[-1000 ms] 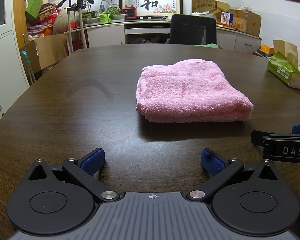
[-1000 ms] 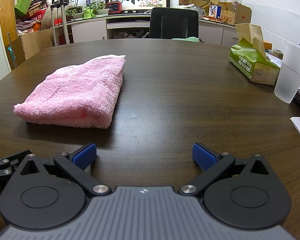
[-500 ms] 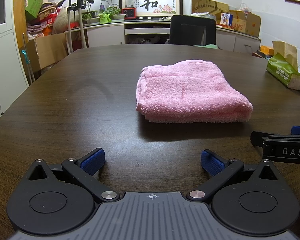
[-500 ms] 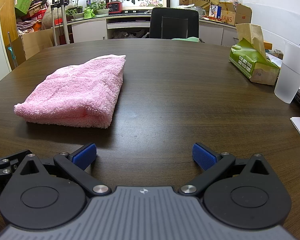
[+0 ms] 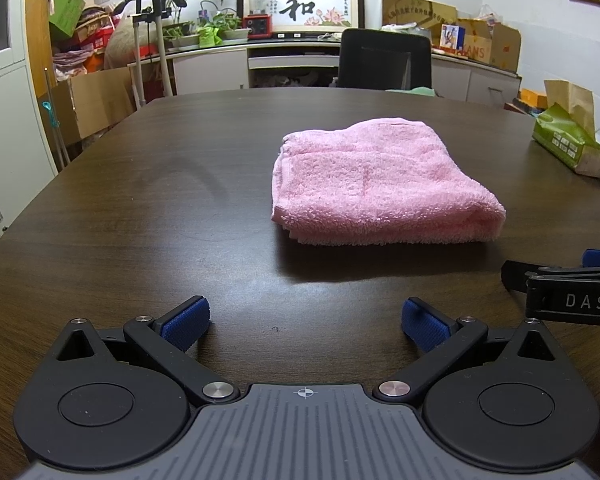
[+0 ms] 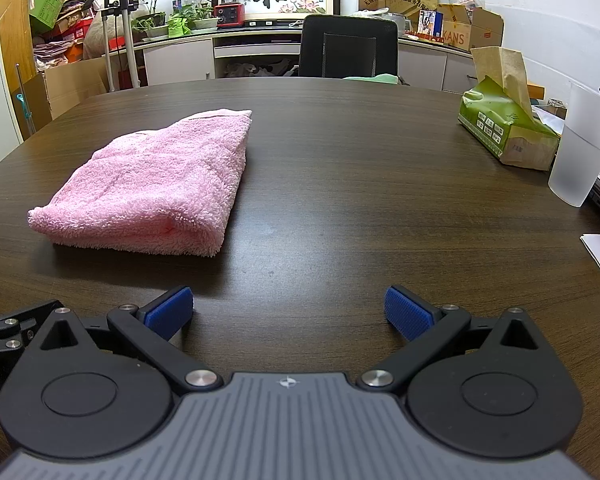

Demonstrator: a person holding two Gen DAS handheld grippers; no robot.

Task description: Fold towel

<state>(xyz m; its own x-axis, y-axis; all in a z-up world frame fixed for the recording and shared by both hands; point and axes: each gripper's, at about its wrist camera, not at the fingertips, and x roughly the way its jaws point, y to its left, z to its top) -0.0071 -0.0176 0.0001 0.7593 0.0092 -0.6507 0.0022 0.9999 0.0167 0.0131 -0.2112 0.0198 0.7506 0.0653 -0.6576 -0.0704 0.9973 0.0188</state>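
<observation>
Left hand-held gripper (image 5: 305,320) and right hand-held gripper (image 6: 288,312) both spread wide, empty, short of the folded pink towel (image 5: 380,184)

towel (image 5: 384,184): pink, folded into a thick pad, flat on table, right of centre
table (image 5: 140,200): dark wood, rounded far edge
left gripper (image 5: 305,320): near edge, blue pads wide apart, nothing between them, short of the towel
right gripper (image 5: 568,292): pokes in at right edge, near side of towel, state unclear
chair (image 5: 384,60): black, far side
tissue box (image 5: 568,144): green, far right
</observation>
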